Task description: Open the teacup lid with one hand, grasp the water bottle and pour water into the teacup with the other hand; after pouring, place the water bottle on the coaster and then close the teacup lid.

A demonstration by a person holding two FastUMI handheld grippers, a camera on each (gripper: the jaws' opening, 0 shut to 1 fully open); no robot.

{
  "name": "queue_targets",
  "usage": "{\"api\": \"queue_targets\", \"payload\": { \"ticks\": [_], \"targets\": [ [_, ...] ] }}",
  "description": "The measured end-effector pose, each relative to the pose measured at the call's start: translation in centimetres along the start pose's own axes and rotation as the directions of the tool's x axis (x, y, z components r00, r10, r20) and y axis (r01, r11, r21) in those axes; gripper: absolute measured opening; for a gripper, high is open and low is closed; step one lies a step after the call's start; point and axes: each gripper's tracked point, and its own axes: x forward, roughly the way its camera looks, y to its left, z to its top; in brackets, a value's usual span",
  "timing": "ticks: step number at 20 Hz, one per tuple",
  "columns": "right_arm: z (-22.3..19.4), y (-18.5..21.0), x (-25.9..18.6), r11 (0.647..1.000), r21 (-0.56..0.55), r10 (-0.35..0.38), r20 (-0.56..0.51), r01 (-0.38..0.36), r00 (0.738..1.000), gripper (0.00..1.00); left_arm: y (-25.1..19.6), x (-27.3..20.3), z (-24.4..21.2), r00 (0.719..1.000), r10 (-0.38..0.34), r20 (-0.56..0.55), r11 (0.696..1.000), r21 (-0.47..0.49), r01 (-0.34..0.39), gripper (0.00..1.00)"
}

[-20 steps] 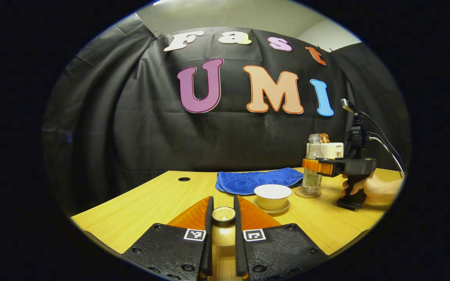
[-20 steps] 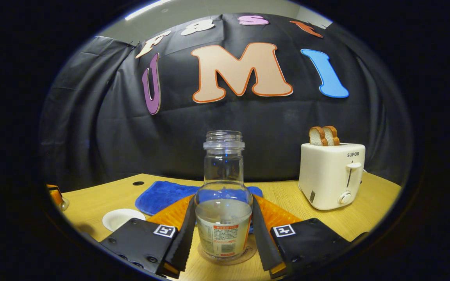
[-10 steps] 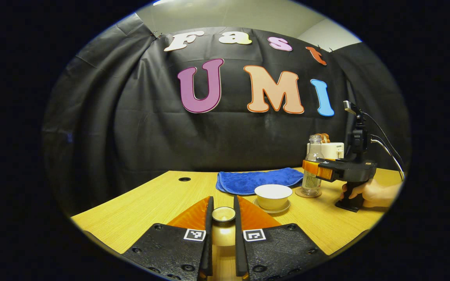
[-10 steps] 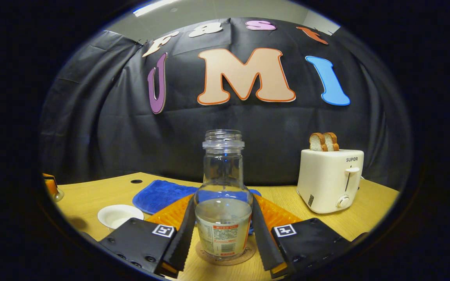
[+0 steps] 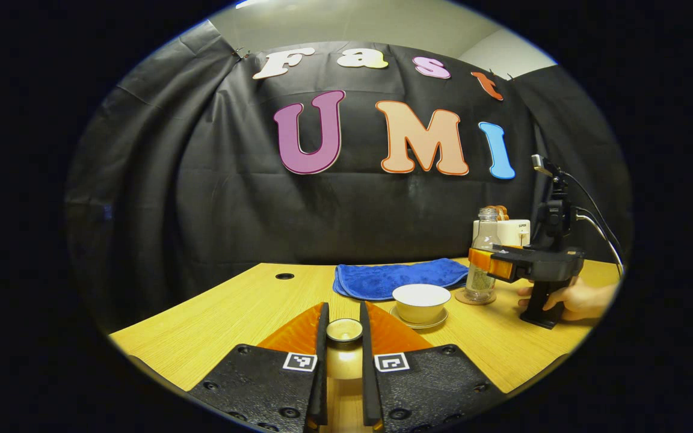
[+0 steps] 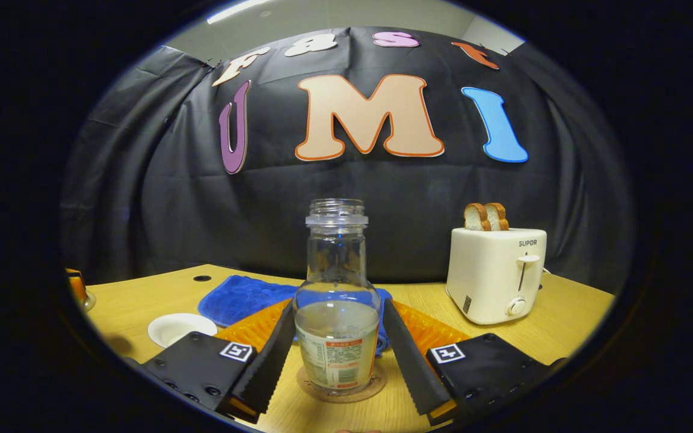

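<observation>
My left gripper [image 5: 343,305] is shut on the knob of the teacup lid [image 5: 344,330], held above the near table. The white teacup [image 5: 421,300] stands uncovered on its saucer [image 5: 418,325], to the right ahead. Beyond it the glass water bottle [image 5: 482,264], partly filled, stands upright on a round coaster [image 5: 459,296]. In the right gripper view the bottle [image 6: 337,313] rests on the coaster [image 6: 341,391] between the spread fingers of my right gripper [image 6: 338,305], which is open with small gaps at both sides. The teacup [image 6: 181,328] lies left of it.
A blue cloth [image 5: 397,278] lies folded behind the teacup. A white toaster [image 6: 494,273] with two bread slices stands at the back right. A hand [image 5: 572,297] holds the right gripper's handle. A small hole [image 5: 284,276] sits in the wooden table [image 5: 214,325] far left.
The right gripper's fingers have spread off the bottle and drawn back a little; the bottle stays upright on the coaster. The left gripper and lid have not moved.
</observation>
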Motion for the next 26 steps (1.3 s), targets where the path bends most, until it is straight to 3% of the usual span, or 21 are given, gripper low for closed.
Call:
{"api": "queue_targets", "payload": {
  "ticks": [1, 3, 4, 5, 7, 11, 15, 21, 26],
  "targets": [
    [-0.2, -0.1, -0.7, 1.000, 0.001, -0.001, -0.004, 0.001, 1.000, 0.91, 0.0, 0.0, 0.0, 1.000, -0.001, 0.000, 1.000, 0.000, 0.001, 0.20],
    [0.0, -0.2, -2.5, 1.000, 0.002, 0.003, -0.003, -0.003, 1.000, 0.91, -0.1, -0.1, -0.1, 1.000, -0.001, 0.000, 1.000, 0.000, 0.001, 0.20],
    [0.1, -0.3, -3.7, 1.000, 0.002, 0.009, -0.003, -0.009, 1.000, 0.86, 0.1, -0.1, -0.1, 1.000, -0.001, 0.000, 1.000, 0.000, 0.001, 0.20],
    [0.2, -0.4, -5.0, 1.000, 0.003, 0.018, 0.001, -0.018, 1.000, 0.91, 0.0, -0.1, -0.1, 1.000, -0.001, 0.000, 1.000, 0.000, 0.001, 0.20],
    [0.4, -1.1, -8.1, 1.000, 0.001, 0.021, 0.004, -0.021, 1.000, 0.86, 0.0, 0.0, 0.0, 1.000, 0.001, 0.000, 1.000, 0.000, -0.001, 0.20],
    [0.7, -3.4, -13.8, 1.000, 0.003, 0.021, 0.008, -0.021, 1.000, 0.90, 0.0, 0.0, -0.1, 1.000, 0.003, -0.001, 1.000, 0.000, -0.003, 0.20],
    [1.1, -6.2, -18.1, 1.000, 0.004, 0.002, 0.012, -0.002, 1.000, 0.86, -1.8, 0.8, 0.0, 0.997, -0.073, 0.001, 0.997, -0.003, 0.073, 0.20],
    [1.3, -7.5, -20.4, 1.000, 0.005, 0.013, 0.011, -0.013, 1.000, 0.90, -5.4, 5.2, -0.1, 0.983, -0.182, 0.000, 0.983, 0.001, 0.182, 0.20],
    [1.2, -7.7, -20.3, 1.000, 0.004, 0.024, 0.011, -0.024, 1.000, 0.86, -8.2, 9.3, -0.3, 0.978, -0.207, -0.005, 0.978, 0.004, 0.207, 0.20]
  ]
}}
